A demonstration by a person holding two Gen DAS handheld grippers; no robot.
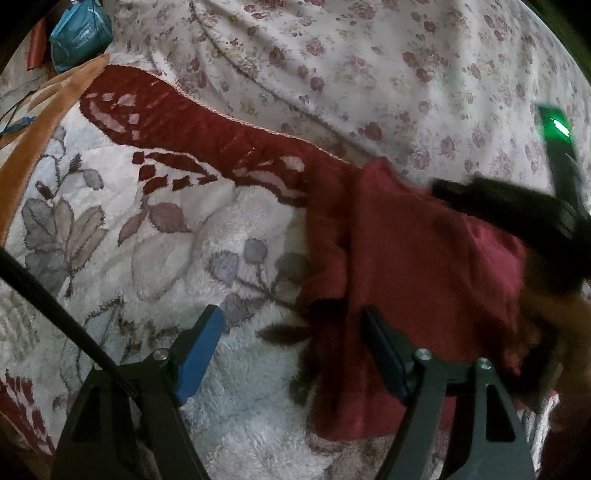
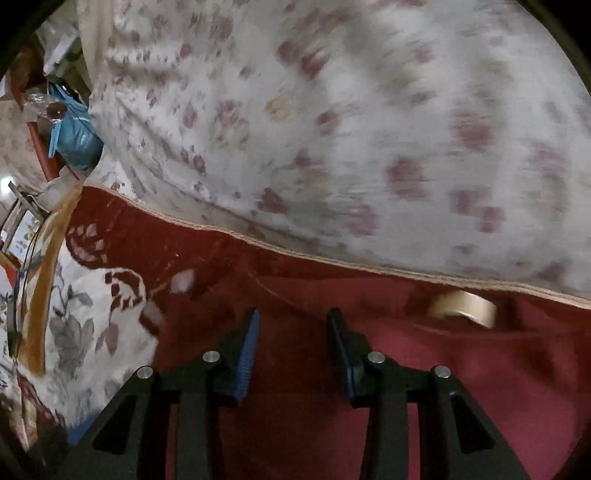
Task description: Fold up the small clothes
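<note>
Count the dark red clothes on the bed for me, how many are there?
1. A single crumpled dark red cloth garment lies on the fluffy flower-patterned blanket, below the rose-print sheet. Others could be hidden beneath it.

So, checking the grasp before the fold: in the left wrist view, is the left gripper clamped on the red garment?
No. The left gripper is open above the red garment's edge, clamping nothing.

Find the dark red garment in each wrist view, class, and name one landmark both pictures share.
Left wrist view: the dark red garment lies crumpled right of centre on the fleecy floral blanket, its left edge between the open left gripper fingers.
Right wrist view: it fills the lower right, under the right gripper.
Shared landmark: the blue bag at upper left.
</note>
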